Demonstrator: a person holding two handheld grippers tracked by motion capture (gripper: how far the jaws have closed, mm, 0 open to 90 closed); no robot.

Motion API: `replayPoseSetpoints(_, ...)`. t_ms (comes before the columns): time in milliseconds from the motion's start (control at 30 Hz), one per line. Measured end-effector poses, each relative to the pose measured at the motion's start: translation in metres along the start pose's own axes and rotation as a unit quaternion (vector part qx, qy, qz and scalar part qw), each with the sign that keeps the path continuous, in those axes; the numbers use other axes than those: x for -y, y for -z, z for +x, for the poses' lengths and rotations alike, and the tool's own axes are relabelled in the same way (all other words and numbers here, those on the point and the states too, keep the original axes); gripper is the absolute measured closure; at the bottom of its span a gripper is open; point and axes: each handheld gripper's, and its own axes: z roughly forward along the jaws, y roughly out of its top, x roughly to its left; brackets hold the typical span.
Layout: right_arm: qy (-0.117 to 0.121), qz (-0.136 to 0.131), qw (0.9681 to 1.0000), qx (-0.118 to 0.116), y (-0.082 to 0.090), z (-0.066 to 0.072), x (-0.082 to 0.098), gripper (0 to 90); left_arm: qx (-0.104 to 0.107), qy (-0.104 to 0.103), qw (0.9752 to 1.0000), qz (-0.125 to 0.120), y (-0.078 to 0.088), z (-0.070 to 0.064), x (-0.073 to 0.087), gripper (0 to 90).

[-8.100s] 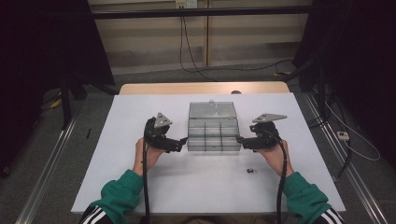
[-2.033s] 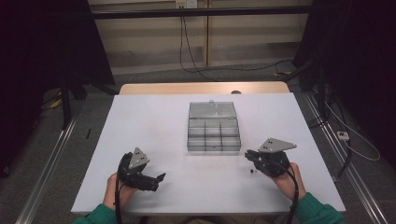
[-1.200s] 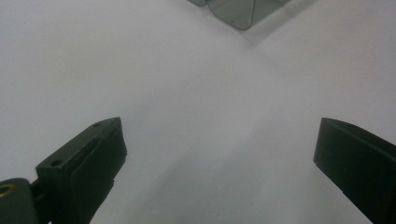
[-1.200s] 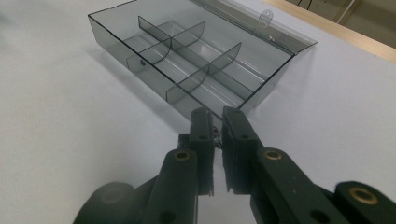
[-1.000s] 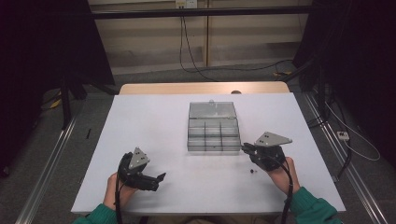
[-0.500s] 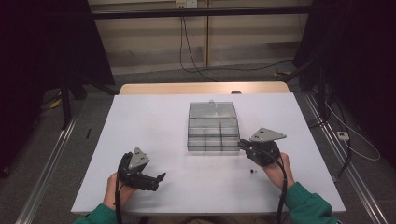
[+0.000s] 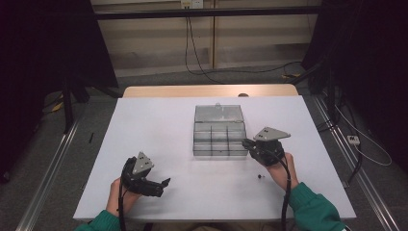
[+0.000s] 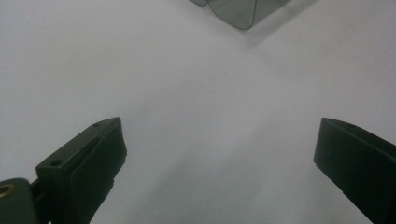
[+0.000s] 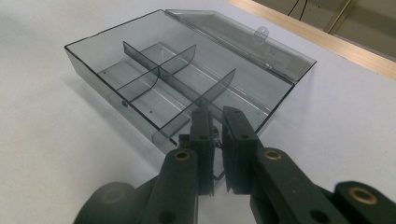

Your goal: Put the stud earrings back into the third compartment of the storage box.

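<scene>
A white tabletop (image 7: 159, 130) sits mid-room, its far edge a strip of bare pale wood (image 7: 207, 91). Beyond it, grey floor (image 7: 154, 77) runs up to a beige panelled wall (image 7: 159, 38), crossed by a dark horizontal bar (image 7: 207, 12). Black cables (image 7: 226, 71) snake down the wall and over the floor. Dark curtains (image 7: 43, 53) close in both sides. Metal rails (image 7: 48, 178) flank the tabletop, with a white power strip (image 7: 353, 140) lying at right.

Green sleeves, black grippers

Left gripper (image 7: 165, 182) and right gripper (image 7: 245, 142) — black bodies, grey three-cornered plates, brass screws, black cables.
</scene>
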Motion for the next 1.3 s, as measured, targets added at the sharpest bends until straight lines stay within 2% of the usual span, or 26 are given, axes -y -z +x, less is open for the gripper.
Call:
replayPoseSetpoints(700,-0.022,0.005,0.9997,-0.003,-0.019,-0.008,-0.011,83.7,-0.002,0.001,1.0,0.0,-0.001,0.001,0.0,1.9)
replayPoseSetpoints(1300,-0.024,0.008,0.9997,0.003,-0.036,-0.01,-0.019,83.7,-0.001,0.002,1.0,0.0,-0.001,0.001,0.0,1.9)
